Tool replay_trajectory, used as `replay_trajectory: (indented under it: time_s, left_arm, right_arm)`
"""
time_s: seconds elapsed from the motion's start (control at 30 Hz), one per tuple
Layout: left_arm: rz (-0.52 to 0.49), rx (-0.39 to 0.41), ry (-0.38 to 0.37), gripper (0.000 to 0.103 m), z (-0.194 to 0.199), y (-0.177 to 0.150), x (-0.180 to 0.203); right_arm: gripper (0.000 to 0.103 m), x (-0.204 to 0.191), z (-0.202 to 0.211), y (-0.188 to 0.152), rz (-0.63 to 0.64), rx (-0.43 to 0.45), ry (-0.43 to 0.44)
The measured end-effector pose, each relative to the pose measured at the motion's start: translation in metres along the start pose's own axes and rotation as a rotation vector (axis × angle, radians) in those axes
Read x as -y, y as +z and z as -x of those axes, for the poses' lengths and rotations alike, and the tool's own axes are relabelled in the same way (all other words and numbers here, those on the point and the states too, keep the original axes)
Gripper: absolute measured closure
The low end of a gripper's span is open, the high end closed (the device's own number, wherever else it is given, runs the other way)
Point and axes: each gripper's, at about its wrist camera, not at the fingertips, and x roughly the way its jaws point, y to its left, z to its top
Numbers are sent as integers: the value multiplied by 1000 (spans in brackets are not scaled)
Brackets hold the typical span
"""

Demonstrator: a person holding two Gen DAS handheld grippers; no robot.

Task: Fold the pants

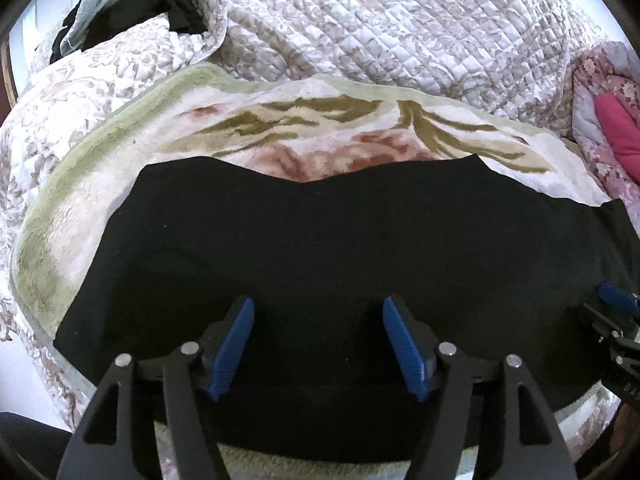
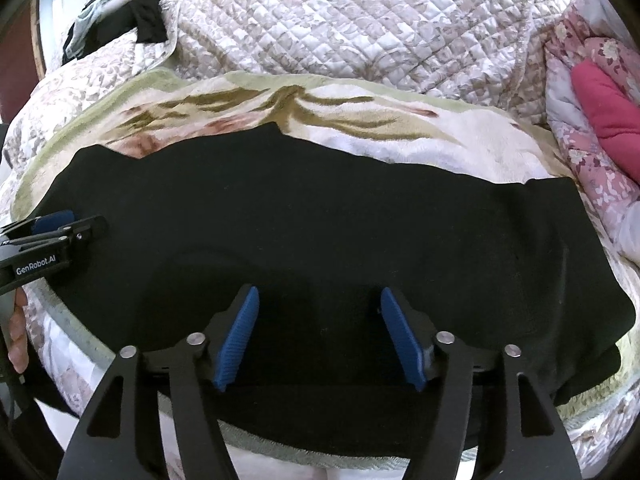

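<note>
From the left wrist camera, the black soft-fabric pants [image 1: 320,240] lie spread flat as one wide dark band across a fleecy cream blanket with a green border and a brown-and-pink floral print [image 1: 120,152], which itself covers a bed. The far edge of the pants is wavy, with a shallow dip near the middle; the near edge runs just under the gripper. The cloth is smooth, with only faint creases. The left gripper [image 1: 318,344], black-framed with two ribbed blue pads, points forward and slightly down over the near part of the pants, its fingers spread wide apart with nothing between them; whether the tips touch the cloth I cannot tell. At the right edge, one blue pad and the black frame of the right gripper [image 1: 618,320] show over the pants. Behind the blanket lies a white quilted bedspread with a grey-beige leaf pattern [image 1: 400,32]; a heap of dark and pale clothes [image 1: 132,4] sits at far left, and a pink floral quilt [image 1: 608,120] at right.

From the right wrist camera, the same single pair of pants [image 2: 340,232] fills the middle, its right end reaching toward the pink quilt [image 2: 592,152]. The right gripper [image 2: 320,336] hangs over the near hem, fingers wide apart and empty. The left gripper [image 2: 60,226] enters at the left edge over the pants' left end, seen side-on. In all: one pair of pants, two grippers.
</note>
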Motion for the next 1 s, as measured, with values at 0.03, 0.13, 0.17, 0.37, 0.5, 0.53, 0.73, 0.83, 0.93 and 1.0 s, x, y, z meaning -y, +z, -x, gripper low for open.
replay_trajectory:
  time_s: [0.03,0.13,0.17,0.37,0.5,0.53,0.73,0.83,0.93,1.0]
  left_arm:
    - [7,1,-4,33,2,-1,-1]
    - [37,11,-16,33,10,-8,-8]
    - [45,17,-17,33,14,-10,-10]
    - [116,90,17,34,41,-16,-37]
    - [183,142,106,34,50,-10,-75]
    - [202,148,126,34,50,-9,-83]
    - [314,104,226,33,34,-6,-146]
    - [379,37,177,33,20,-10,-166]
    - [375,44,147,33,22,-17,-162]
    - [398,45,87,33,24,-22,-161]
  right_arm:
    - [38,0,2,1,1,-1,4]
    - [38,1,6,-1,-18,8,21]
    - [38,1,8,-1,-24,11,20]
    - [38,-1,11,0,-25,24,39]
    - [38,-4,9,-1,-21,18,51]
    - [38,-4,9,-1,-18,19,51]
    - [38,-6,8,-1,-26,17,59]
    - [38,-7,7,0,-28,17,65]
    - [38,-8,6,0,-25,17,70]
    - [38,-9,6,-1,-20,16,69]
